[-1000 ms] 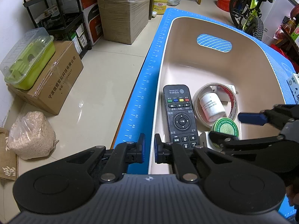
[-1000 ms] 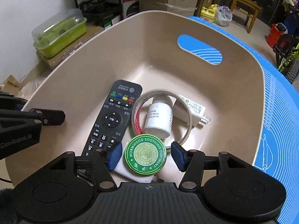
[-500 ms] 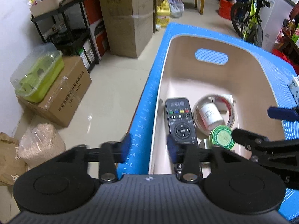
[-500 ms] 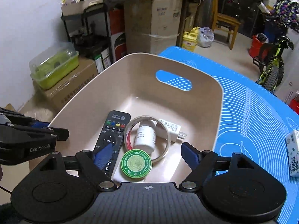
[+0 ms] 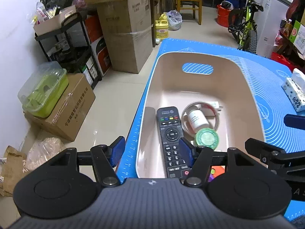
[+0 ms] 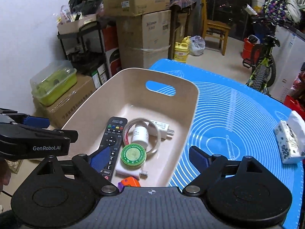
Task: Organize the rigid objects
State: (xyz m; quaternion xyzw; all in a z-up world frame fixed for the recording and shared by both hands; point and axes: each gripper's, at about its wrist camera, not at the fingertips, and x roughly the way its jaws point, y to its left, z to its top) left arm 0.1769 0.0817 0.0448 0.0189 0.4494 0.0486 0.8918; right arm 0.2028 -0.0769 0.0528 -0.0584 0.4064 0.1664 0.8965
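Note:
A beige bin (image 5: pixel 246 87) (image 6: pixel 91 99) stands on the blue mat (image 6: pixel 238 118). In it lie a black remote (image 5: pixel 169 133) (image 6: pixel 112 137), a tape ring (image 5: pixel 216 112) (image 6: pixel 154 147) around a white bottle (image 5: pixel 196 119) (image 6: pixel 140 134), a green ointment tin (image 5: pixel 206 138) (image 6: pixel 133 155), a white charger (image 6: pixel 162 126) and an orange object (image 6: pixel 130 182). My left gripper (image 5: pixel 151 150) is open and empty above the bin's near left rim. My right gripper (image 6: pixel 148 159) is open and empty above the bin's near end.
A tissue pack (image 6: pixel 289 143) (image 5: pixel 293 93) lies on the mat to the right. Off the table's left edge are cardboard boxes (image 5: pixel 129 38), a green container (image 5: pixel 45 97) and a black shelf (image 5: pixel 70 43). A bicycle (image 6: pixel 265 64) stands far right.
Both grippers have pulled up and back from the bin. My left gripper went from shut to open; my right opened wider, leaving the green tin lying in the bin.

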